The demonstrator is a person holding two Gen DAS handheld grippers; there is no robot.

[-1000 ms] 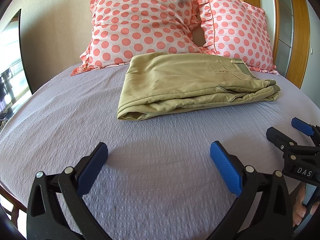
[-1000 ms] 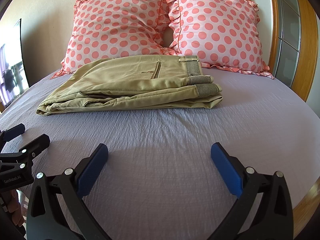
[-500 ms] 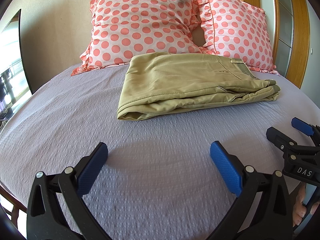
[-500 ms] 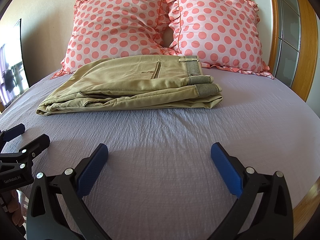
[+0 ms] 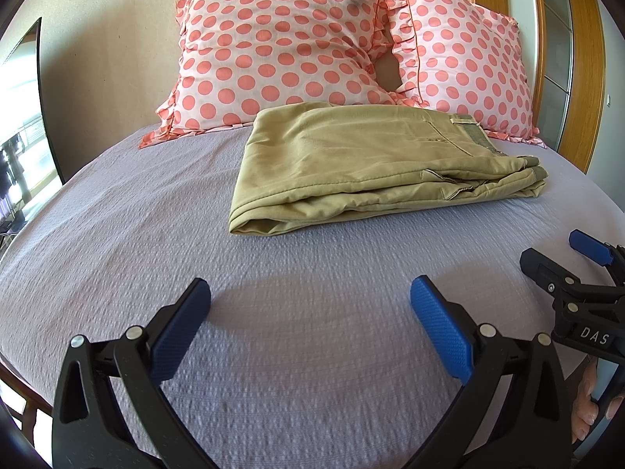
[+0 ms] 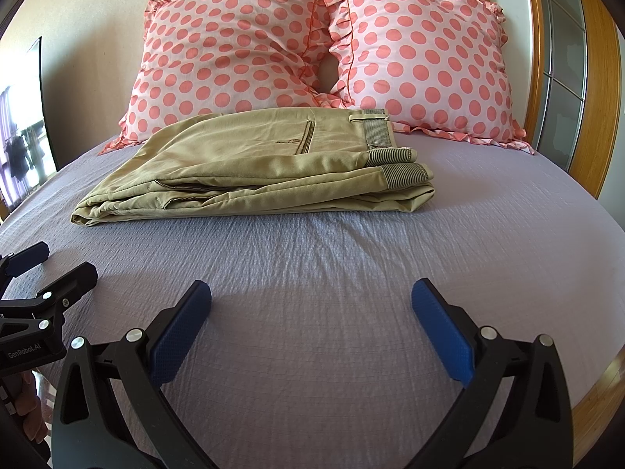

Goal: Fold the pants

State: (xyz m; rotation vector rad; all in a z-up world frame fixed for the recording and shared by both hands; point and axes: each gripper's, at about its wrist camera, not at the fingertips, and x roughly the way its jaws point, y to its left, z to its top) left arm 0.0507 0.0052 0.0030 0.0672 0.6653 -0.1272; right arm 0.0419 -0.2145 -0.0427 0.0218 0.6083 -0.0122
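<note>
Khaki pants (image 5: 363, 164) lie folded in a flat stack on the lilac bed sheet (image 5: 273, 312), just in front of the pillows; they also show in the right wrist view (image 6: 265, 172), waistband to the right. My left gripper (image 5: 310, 324) is open and empty, low over the sheet, well short of the pants. My right gripper (image 6: 312, 324) is open and empty, likewise near the front of the bed. Each gripper shows at the edge of the other's view: the right one (image 5: 562, 262), the left one (image 6: 43, 269).
Two pink polka-dot pillows (image 5: 281, 43) (image 6: 425, 54) lean on the wall behind the pants. A wooden bed frame (image 6: 593, 391) edges the right side. A wardrobe with wooden trim (image 6: 562, 70) stands at right. A dark screen (image 5: 23, 117) is at left.
</note>
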